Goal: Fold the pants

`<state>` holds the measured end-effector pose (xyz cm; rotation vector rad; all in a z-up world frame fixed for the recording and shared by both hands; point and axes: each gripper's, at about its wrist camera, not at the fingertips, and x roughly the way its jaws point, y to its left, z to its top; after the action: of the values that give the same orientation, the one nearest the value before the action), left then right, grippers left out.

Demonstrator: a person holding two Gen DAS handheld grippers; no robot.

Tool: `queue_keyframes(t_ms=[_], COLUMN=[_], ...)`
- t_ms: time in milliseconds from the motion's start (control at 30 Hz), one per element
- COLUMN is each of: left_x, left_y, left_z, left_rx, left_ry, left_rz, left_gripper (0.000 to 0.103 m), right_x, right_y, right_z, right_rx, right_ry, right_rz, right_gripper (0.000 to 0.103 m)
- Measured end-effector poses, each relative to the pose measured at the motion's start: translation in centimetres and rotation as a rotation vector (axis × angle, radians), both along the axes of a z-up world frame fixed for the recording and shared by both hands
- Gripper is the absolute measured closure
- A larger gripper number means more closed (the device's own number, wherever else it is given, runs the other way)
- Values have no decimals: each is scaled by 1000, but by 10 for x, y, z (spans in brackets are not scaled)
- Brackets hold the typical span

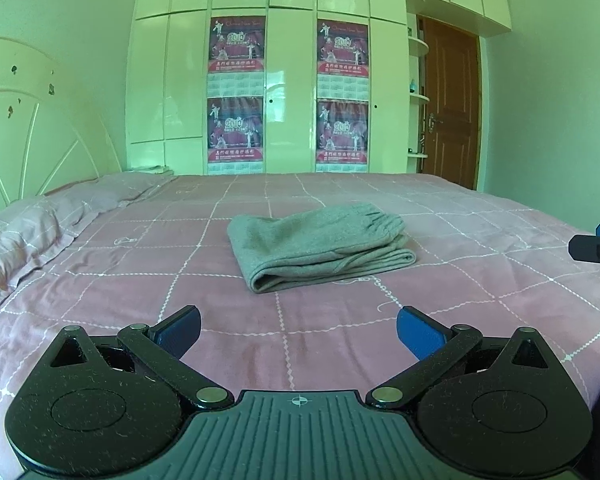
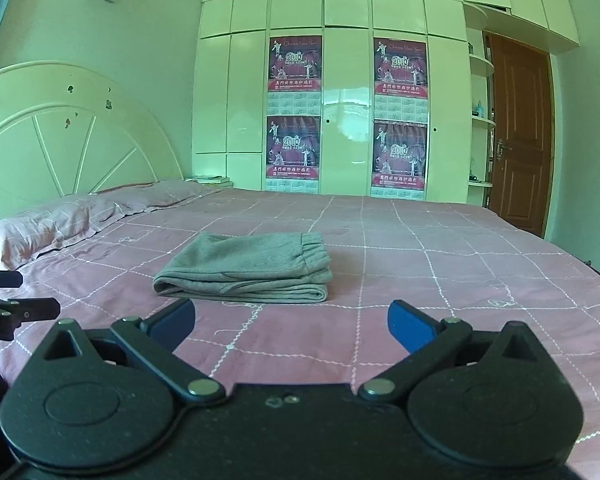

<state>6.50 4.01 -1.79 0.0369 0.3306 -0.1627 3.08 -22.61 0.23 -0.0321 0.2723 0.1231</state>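
Grey pants (image 1: pixel 320 246) lie folded into a compact stack in the middle of the pink checked bed (image 1: pixel 140 292), waistband at the far right. They also show in the right wrist view (image 2: pixel 248 266). My left gripper (image 1: pixel 299 330) is open and empty, held back from the pants above the bed's near side. My right gripper (image 2: pixel 291 322) is open and empty, just short of the stack's near edge. The right gripper's tip shows at the right edge of the left wrist view (image 1: pixel 598 246), and the left gripper shows at the left edge of the right wrist view (image 2: pixel 16 308).
Pink pillows (image 1: pixel 24 236) lie at the left against a white headboard (image 1: pixel 28 120). A white wardrobe (image 1: pixel 292 80) with red posters stands behind the bed, with a brown door (image 1: pixel 452 104) to its right.
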Motion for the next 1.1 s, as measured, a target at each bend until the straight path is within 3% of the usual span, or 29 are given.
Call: queue_keyframes(t_ms=[300,1100], left_x=[0,1], left_y=[0,-1], left_z=[-1,-2], left_rx=[-3,0], left_ry=[4,6], left_rz=[1,-1], left_gripper=[0,0], right_x=[0,1], right_y=[-11,-9], right_z=[0,1], right_rx=[68,56], right_ry=[16,23], right_rz=[-30,-13], right_gripper=[6,6])
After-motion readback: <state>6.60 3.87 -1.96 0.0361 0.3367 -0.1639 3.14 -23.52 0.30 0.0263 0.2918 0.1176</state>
